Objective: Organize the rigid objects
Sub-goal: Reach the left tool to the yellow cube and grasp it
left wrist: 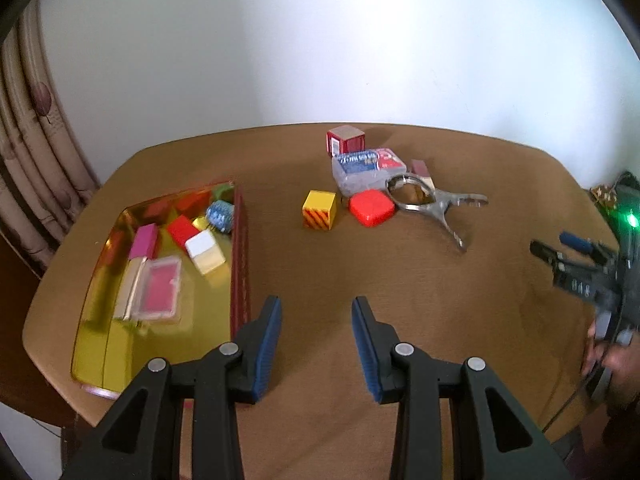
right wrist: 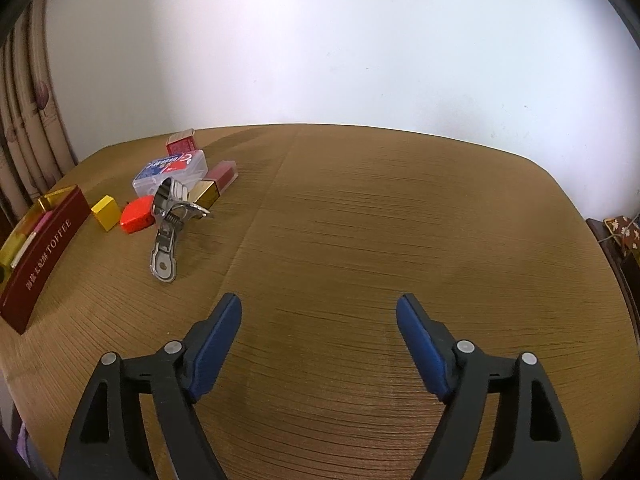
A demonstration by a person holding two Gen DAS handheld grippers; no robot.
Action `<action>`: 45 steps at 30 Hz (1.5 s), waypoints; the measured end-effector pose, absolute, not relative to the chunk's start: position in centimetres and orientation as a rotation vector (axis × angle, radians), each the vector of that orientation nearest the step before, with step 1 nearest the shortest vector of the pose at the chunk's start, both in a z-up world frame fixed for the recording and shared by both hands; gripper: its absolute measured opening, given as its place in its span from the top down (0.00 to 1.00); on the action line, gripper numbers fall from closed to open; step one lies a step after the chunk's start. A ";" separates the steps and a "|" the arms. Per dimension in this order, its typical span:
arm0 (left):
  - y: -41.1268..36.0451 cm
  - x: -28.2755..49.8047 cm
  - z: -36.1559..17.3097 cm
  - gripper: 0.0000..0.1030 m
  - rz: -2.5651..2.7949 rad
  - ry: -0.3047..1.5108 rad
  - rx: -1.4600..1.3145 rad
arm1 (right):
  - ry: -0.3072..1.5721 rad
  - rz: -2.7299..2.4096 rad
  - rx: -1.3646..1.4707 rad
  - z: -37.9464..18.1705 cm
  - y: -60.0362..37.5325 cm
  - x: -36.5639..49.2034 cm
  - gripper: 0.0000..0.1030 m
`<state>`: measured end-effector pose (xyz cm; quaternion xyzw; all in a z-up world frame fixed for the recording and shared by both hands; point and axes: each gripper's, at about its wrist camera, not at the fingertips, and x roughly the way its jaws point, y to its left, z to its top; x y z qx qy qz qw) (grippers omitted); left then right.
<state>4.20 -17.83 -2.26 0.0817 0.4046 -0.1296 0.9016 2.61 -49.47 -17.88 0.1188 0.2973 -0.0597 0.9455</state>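
several blocks sit in the tin [left wrist: 240, 264] left of your empty, slightly parted left gripper [left wrist: 316, 344]; the metal clamp [right wrist: 168, 216] and boxes ahead-left of your empty, wide right gripper [right wrist: 320, 344] remain.

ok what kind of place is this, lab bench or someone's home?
Probably a home room, not a lab: a rounded brown wood-grain table against a plain white wall, a beige patterned curtain at the left, and a gold-lined red toffee tin used as the sorting tray.
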 end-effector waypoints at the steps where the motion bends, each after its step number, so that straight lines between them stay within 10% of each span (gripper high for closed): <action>1: -18.0 4.9 -2.1 0.64 -0.270 0.834 0.169 | 0.604 -0.116 0.249 -17.9 -49.6 2.6 0.22; 45: -22.1 20.7 -8.3 0.64 -0.359 1.018 0.254 | 0.600 -0.022 0.321 -18.1 -50.2 2.1 0.13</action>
